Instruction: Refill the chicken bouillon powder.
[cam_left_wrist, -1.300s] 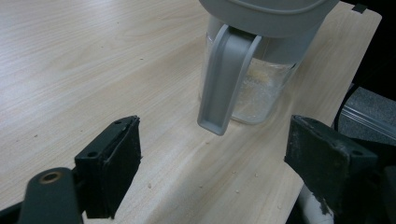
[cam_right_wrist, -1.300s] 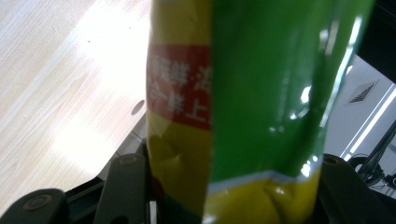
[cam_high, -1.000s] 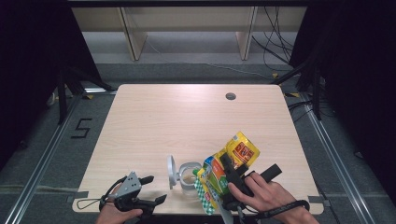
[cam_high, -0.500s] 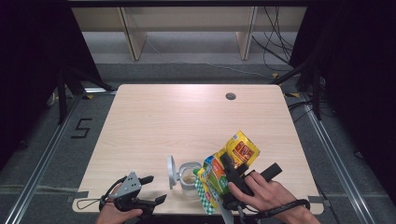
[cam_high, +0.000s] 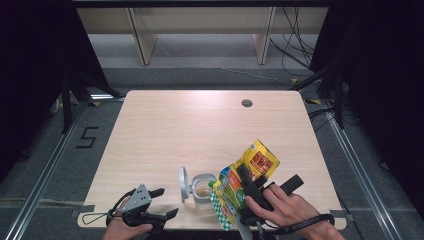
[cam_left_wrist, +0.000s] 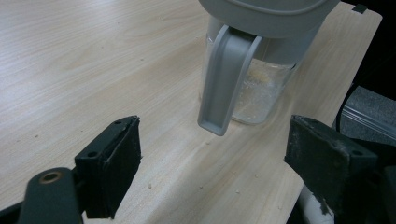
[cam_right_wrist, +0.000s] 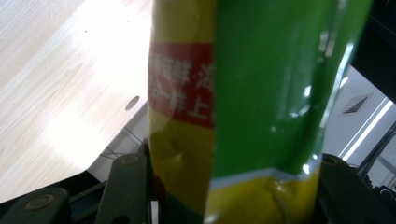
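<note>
Snack bag (cam_high: 246, 182), clamped in the right gripper (cam_high: 248, 197), is tilted over the open jar (cam_high: 202, 190) at nine o'clock; pouring seems underway. Left gripper (cam_high: 159, 210) is held open; further tipping is judged next.

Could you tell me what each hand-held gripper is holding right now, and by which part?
The right hand-held gripper clamps the yellow-and-green snack bag across its body, near the middle. The left hand-held gripper is open, holding nothing.

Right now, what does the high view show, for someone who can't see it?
The right gripper tilts a yellow-green snack bag over a clear jar with its lid flipped open, near the wooden table front edge. The left gripper waits open.
</note>
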